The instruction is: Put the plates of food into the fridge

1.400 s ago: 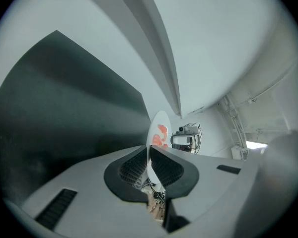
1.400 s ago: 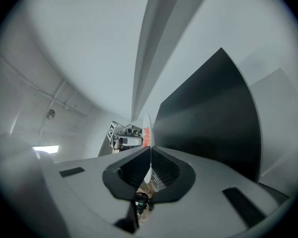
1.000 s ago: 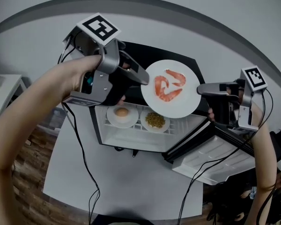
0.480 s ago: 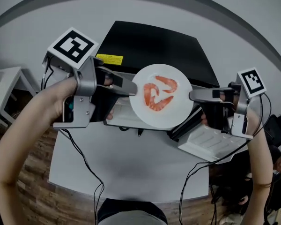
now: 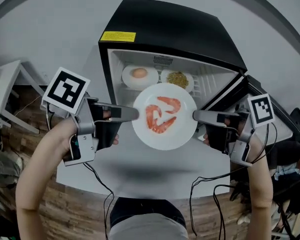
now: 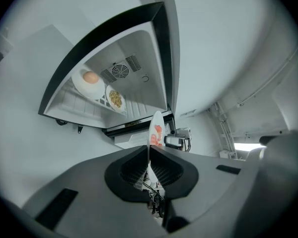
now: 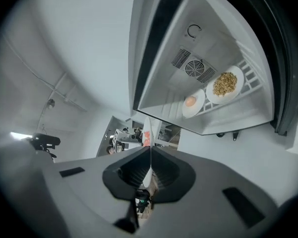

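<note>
Egg plate and grain plate already sit inside the fridge. Shrimp plate remains outside, before the opening. The left gripper fingers, just closing further, and the right gripper fingers clamp its opposite rims.

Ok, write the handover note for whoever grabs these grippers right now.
Grippers: the left gripper has its jaws shut on the left rim of the shrimp plate, having just closed tighter. The right gripper has its jaws shut on the right rim.
Position: the plate is in front of the open fridge, not yet inside.
Done: egg plate and grain plate sit on the shelf.
Left: slide this plate in, then release.
</note>
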The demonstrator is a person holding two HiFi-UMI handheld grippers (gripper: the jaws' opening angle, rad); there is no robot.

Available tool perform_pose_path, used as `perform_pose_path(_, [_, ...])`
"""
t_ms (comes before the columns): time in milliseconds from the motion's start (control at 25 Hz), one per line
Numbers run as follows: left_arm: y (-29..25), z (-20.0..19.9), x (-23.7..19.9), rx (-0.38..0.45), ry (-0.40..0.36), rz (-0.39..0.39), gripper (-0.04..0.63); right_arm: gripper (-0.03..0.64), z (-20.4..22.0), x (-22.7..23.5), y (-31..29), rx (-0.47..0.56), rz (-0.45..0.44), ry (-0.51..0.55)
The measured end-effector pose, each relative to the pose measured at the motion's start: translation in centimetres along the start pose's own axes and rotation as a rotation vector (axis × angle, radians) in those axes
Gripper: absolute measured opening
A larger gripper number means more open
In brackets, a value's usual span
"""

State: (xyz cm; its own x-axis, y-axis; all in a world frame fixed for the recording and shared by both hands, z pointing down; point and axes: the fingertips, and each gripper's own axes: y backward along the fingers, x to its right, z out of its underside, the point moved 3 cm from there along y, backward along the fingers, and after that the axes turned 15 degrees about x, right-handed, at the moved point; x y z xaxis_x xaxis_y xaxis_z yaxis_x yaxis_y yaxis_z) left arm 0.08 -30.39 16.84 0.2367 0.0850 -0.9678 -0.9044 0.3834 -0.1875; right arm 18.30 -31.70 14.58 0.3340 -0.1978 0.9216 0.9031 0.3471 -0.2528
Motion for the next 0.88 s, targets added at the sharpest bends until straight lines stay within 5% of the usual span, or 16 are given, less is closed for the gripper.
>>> perform_pose_path(440, [0.2,0.0,-3.0,0.110,0.109,-0.010,0.018,0.020,1.8,3.3,-0.9,0.097,0.067,-0.146])
perform_pose_path(880, [-2.0,3.6,-15.9,0.225,0.247,-0.077,0.017,0.020,7.4,16.4,-3.5,0.239,0.094,-0.307])
